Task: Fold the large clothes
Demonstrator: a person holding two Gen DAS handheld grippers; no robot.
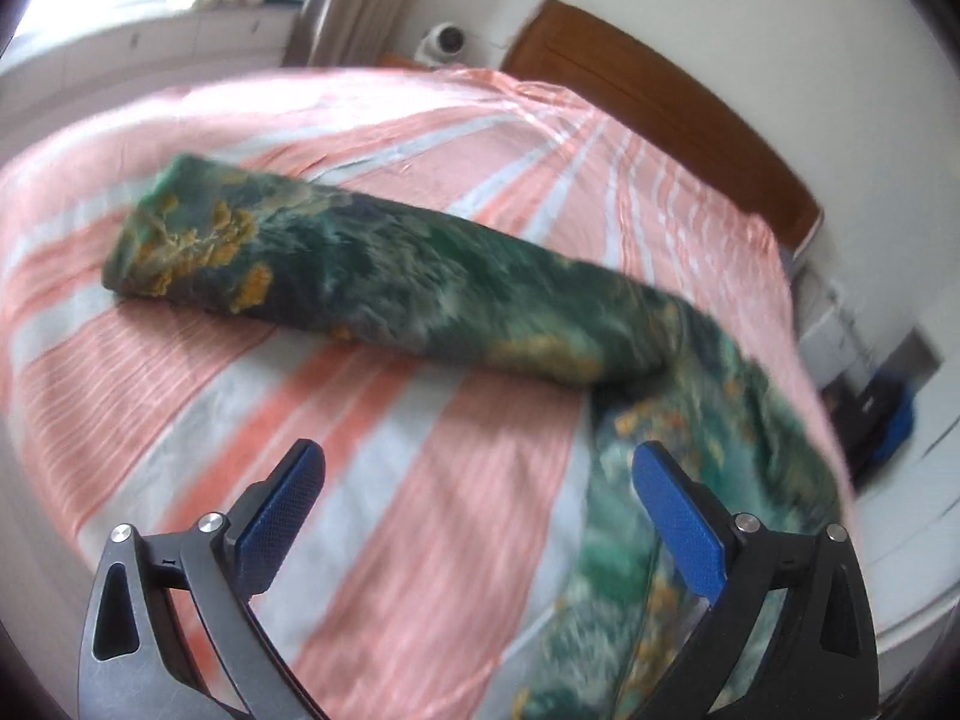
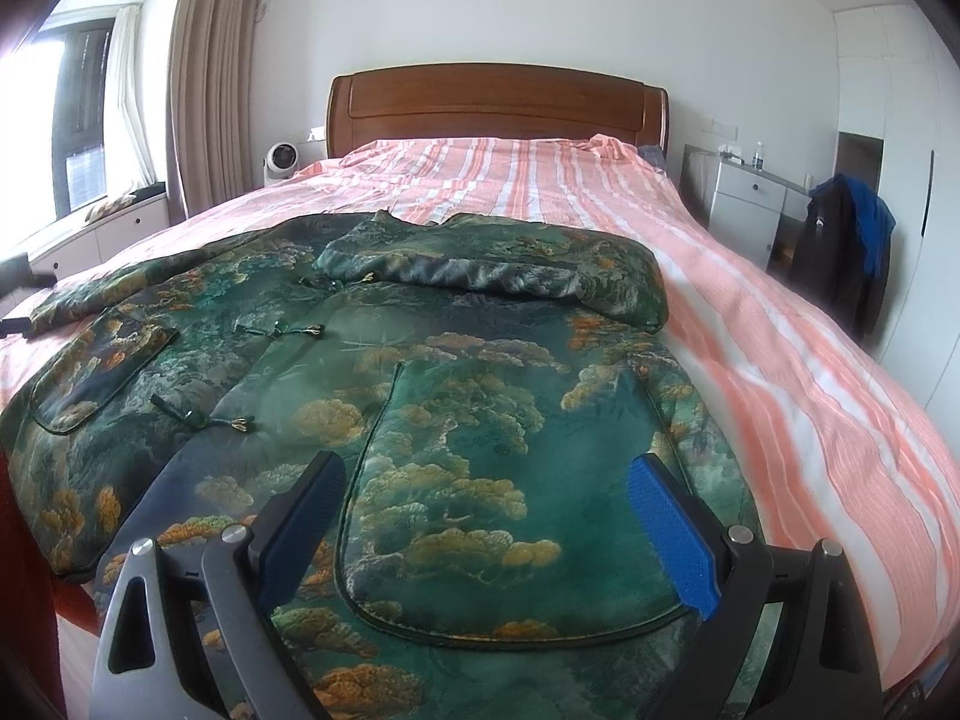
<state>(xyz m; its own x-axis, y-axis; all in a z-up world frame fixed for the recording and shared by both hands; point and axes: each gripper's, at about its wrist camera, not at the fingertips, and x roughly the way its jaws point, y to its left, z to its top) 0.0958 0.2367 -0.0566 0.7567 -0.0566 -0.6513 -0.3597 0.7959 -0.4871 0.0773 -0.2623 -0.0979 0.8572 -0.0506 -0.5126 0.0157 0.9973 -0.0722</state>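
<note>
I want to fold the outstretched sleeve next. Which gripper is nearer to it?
Left. The left gripper hovers open beside the sleeve; the right gripper hangs open over the jacket's hem pocket.

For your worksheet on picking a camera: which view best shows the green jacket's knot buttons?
The right wrist view: it is sharp, and the green jacket lies front-up with its knot buttons plainly visible. The left wrist view is motion-blurred and shows only a sleeve stretched over the striped bedspread, no buttons.

Empty, spread left tongs above striped bedspread, beside green jacket sleeve.
</note>
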